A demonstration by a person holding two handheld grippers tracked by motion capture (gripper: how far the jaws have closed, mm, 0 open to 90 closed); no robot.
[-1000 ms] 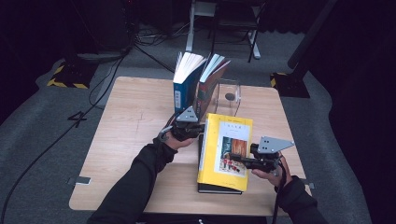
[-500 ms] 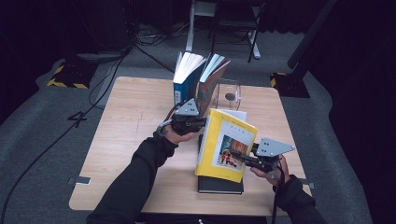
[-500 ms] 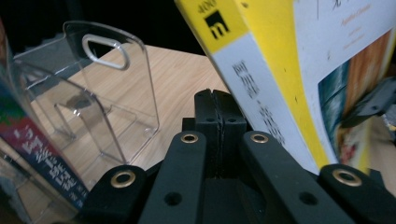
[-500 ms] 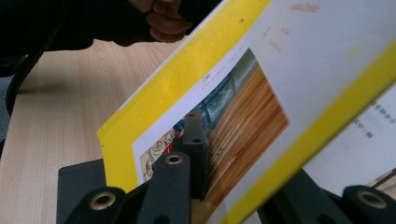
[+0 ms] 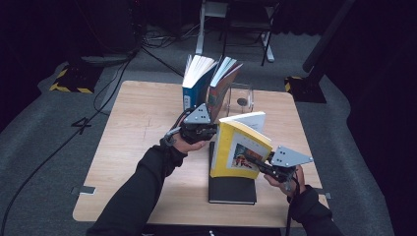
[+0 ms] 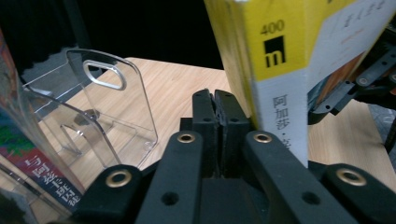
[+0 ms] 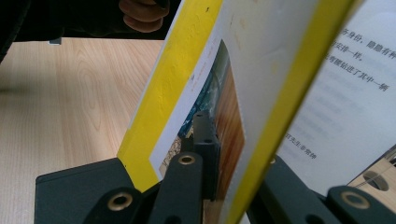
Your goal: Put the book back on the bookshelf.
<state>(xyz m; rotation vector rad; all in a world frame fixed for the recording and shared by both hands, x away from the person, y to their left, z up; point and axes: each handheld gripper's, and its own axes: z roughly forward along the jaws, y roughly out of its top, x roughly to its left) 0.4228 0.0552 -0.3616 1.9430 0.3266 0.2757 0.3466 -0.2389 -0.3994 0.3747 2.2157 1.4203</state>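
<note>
**Yellow book tipped up between two tools**

While the right tool clamps the front cover of the yellow book, one jaw on the cover picture and the other behind it, the book stands tilted on its lower edge on a black book lying flat on the surface. That grip looks meant to raise it upright. The left tool, jaws pressed together on nothing, sits just beside the spine, probably to steady it. Behind, a clear plastic bookend props a blue book and a reddish book, both leaning; the open space beside them seems a likely place for the yellow one
</note>
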